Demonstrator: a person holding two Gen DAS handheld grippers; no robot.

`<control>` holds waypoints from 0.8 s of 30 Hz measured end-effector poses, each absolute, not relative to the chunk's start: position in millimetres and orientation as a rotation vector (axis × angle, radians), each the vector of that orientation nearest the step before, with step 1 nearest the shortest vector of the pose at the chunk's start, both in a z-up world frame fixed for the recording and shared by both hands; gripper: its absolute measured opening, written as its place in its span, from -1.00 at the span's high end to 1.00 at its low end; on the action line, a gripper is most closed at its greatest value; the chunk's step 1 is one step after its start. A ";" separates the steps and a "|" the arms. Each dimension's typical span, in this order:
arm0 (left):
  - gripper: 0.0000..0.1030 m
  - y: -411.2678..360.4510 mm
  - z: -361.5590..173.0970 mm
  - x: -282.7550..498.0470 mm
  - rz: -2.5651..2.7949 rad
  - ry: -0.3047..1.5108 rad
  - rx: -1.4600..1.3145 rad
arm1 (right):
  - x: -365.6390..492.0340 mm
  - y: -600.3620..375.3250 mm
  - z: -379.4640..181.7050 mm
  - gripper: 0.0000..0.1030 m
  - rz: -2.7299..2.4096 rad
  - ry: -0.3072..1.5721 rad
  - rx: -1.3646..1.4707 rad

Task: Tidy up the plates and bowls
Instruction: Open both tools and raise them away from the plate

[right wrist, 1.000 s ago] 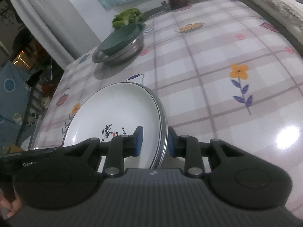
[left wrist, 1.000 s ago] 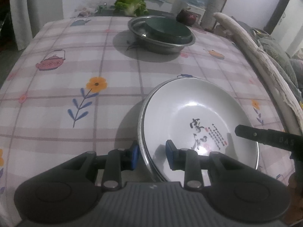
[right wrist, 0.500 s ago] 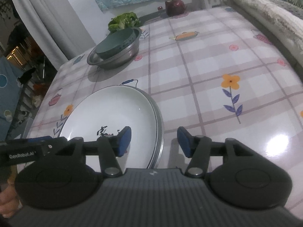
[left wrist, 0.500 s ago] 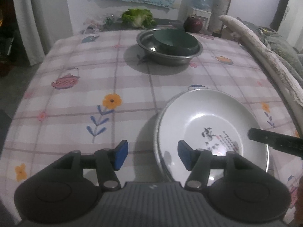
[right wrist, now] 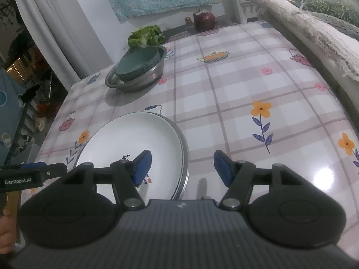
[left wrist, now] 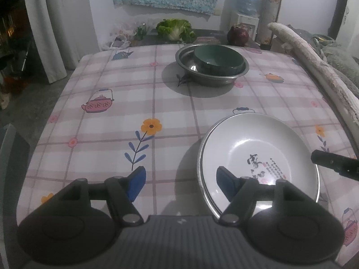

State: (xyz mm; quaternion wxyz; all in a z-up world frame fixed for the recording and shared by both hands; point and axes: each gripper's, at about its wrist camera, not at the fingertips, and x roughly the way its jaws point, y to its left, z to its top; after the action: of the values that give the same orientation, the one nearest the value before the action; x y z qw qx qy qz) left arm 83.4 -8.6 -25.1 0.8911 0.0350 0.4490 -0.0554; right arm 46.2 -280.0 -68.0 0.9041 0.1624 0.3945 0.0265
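Observation:
A white plate [left wrist: 258, 148] with black lettering lies on top of a metal-rimmed plate on the checked tablecloth, also seen as the white plate [right wrist: 134, 139] in the right wrist view. My left gripper [left wrist: 180, 181] hangs over the stack's left rim, jaws opening, pads clear of the rim. My right gripper [right wrist: 182, 167] straddles the right rim, jaws opening too, touching nothing. At the table's far side a green bowl [left wrist: 218, 59] sits inside a steel basin [left wrist: 186, 65].
A cabbage [left wrist: 175, 29] and a dark red round thing [left wrist: 237, 35] stand beyond the table's far edge. A sofa with a pale throw [left wrist: 314, 67] runs along the right side. A curtain [left wrist: 44, 33] hangs at the left.
Both grippers were shut on opposite rims of the plate stack; both have opened, let go and risen a little. The stack stays on the table.

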 end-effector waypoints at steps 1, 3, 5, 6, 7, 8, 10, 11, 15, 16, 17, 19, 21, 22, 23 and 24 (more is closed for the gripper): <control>-0.38 -8.3 -23.9 82.3 -0.114 0.931 0.073 | 45.3 -279.2 -66.7 -0.20 0.057 0.813 0.334; -0.38 -7.8 -22.4 80.8 -0.112 0.929 0.073 | 44.0 -277.4 -64.3 -0.21 0.063 0.810 0.331; -0.38 -6.9 -21.7 79.6 -0.109 0.929 0.071 | 42.2 -275.7 -61.9 -0.21 0.067 0.805 0.326; -0.38 -6.4 -21.3 78.8 -0.108 0.929 0.071 | 41.6 -274.9 -60.7 -0.21 0.070 0.803 0.325; -0.38 -5.8 -20.9 78.2 -0.107 0.930 0.070 | 41.3 -274.2 -59.6 -0.22 0.072 0.801 0.324; -0.38 -5.3 -20.2 77.3 -0.107 0.930 0.069 | 41.2 -274.0 -58.8 -0.22 0.074 0.799 0.323; -0.38 -4.6 -18.9 75.6 -0.106 0.927 0.068 | 40.4 -273.1 -56.8 -0.22 0.077 0.797 0.320; -0.38 -4.4 -18.6 75.1 -0.105 0.925 0.068 | 40.0 -272.6 -55.9 -0.22 0.078 0.795 0.319; -0.38 -2.3 -17.8 74.6 -0.102 0.922 0.066 | 38.8 -271.0 -52.9 -0.23 0.084 0.793 0.319; -0.38 -1.7 -17.9 74.5 -0.101 0.922 0.064 | 38.7 -270.4 -52.1 -0.23 0.086 0.792 0.318; -0.38 -1.6 -18.2 74.9 -0.099 0.923 0.063 | 38.8 -270.1 -51.3 -0.23 0.087 0.791 0.317; -0.38 -1.1 -18.5 75.5 -0.097 0.925 0.063 | 39.3 -269.1 -50.1 -0.23 0.090 0.790 0.313; -0.38 -0.6 -18.9 76.6 -0.095 0.926 0.062 | 41.1 -268.3 -49.0 -0.23 0.094 0.790 0.310; -0.38 -0.4 -19.3 77.2 -0.094 0.928 0.062 | 42.1 -267.9 -48.9 -0.24 0.095 0.791 0.308; -0.38 -0.4 -19.9 78.4 -0.093 0.930 0.062 | 43.3 -267.3 -48.4 -0.24 0.097 0.791 0.306; -0.38 -0.3 -20.3 79.5 -0.093 0.931 0.063 | 44.7 -266.6 -47.8 -0.24 0.100 0.791 0.303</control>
State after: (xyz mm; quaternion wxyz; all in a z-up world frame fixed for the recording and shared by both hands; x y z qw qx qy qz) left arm 79.5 -0.3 -20.3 0.8921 0.0302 0.4487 -0.0447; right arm 44.7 -266.6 -47.8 0.9104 0.1468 0.3837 0.0485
